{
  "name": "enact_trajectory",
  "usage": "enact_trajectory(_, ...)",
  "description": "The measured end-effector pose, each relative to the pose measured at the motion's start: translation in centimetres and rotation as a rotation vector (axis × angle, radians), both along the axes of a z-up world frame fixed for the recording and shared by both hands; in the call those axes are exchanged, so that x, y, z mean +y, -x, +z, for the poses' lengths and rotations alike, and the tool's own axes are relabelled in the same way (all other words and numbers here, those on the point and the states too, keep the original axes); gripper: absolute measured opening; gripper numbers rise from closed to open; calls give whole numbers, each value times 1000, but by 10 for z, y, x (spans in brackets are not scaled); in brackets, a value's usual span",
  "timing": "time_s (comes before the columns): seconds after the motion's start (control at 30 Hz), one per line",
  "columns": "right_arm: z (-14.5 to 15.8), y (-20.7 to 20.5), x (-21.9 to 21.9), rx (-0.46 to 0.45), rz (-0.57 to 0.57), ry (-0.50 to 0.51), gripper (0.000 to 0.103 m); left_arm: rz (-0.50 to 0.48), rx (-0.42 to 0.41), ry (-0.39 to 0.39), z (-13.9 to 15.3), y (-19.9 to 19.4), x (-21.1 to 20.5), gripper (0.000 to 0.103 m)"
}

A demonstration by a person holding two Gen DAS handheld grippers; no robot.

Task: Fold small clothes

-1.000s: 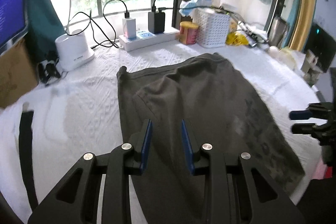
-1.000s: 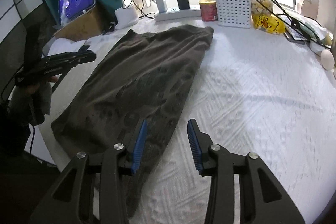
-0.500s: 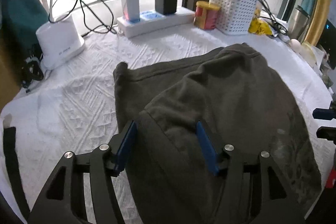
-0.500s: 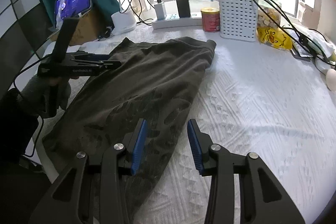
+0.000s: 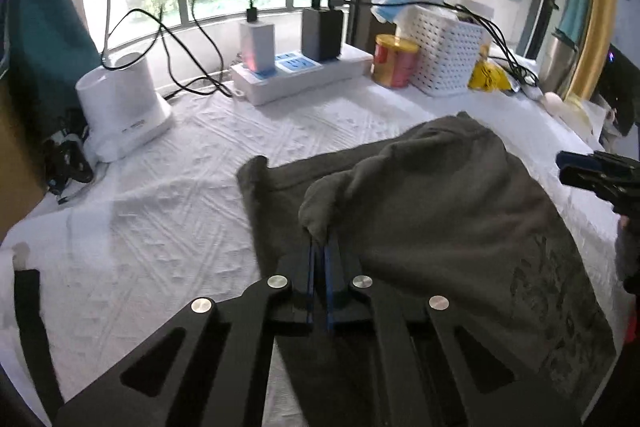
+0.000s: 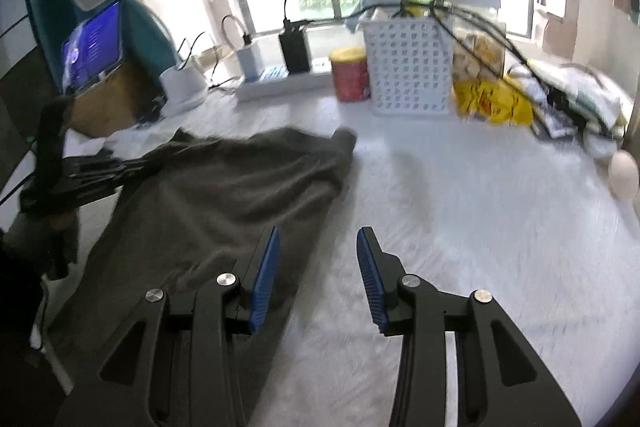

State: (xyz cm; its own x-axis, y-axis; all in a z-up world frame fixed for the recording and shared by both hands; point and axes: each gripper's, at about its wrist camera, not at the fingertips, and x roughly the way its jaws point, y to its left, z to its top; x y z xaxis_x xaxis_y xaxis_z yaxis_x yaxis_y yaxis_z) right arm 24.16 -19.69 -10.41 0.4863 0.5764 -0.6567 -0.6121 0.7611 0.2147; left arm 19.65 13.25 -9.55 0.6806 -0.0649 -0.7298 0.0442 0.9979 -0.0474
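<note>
1. Just clamping down: left gripper [image 5: 319,247] now pinching a bunched-up fold of the dark olive garment [image 5: 440,211], blue pads nearly touching with cloth squeezed between them. Half a second back, sitting wide open over that same fold.
2. Meaning for the fold: grab looking done, so probably ready for lifting that edge and carrying it across. Folding itself not really started yet.
3. Garment lying mostly flat on the white quilted tabletop [image 5: 160,211], with the pinched bit humping up off the surface.
4. Right gripper [image 6: 318,275] hanging partly open, holding nothing, hovering over the garment's right edge where cloth meets tabletop.
5. Left wrist view showing the pinch up close, something the right one can't: from there, only the left tool's dark side profile over at the garment's far-left edge.
6. Right wrist view looking blurry, yet giving the garment's whole right edge and the bare tabletop beyond it.
</note>
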Motion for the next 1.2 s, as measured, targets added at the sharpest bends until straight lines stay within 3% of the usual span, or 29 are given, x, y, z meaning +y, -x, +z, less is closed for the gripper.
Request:
enact_trajectory(0.37, -23, -62, 45, 146, 8, -14, 39, -8, 10, 68, -12, 3, 8, 5)
enact_trajectory(0.4, -26, -63, 48, 162, 12, -21, 35, -12, 12, 74, -13, 3, 9, 5)
enact_trajectory(0.43, -28, -65, 51, 176, 22, -26, 22, -17, 16, 78, -14, 2, 9, 5)
enact_trajectory(0.63, -21, -78, 55, 143, 33, -37, 15, -50, -9, 162, -4, -2, 15, 5)
enact_trajectory(0.9, -30, -84, 55, 137, 12, -11, 15, -9, 48, 110, -19, -12, 15, 5)
enact_trajectory(1.1, -30, -82, 59, 118, 1, 12, 15, 6, 65, 158, -24, -17, 20, 7)
enact_trajectory(1.2, -29, -80, 61, 108, -5, 25, 15, 47, 58, 197, -22, -15, 25, 13)
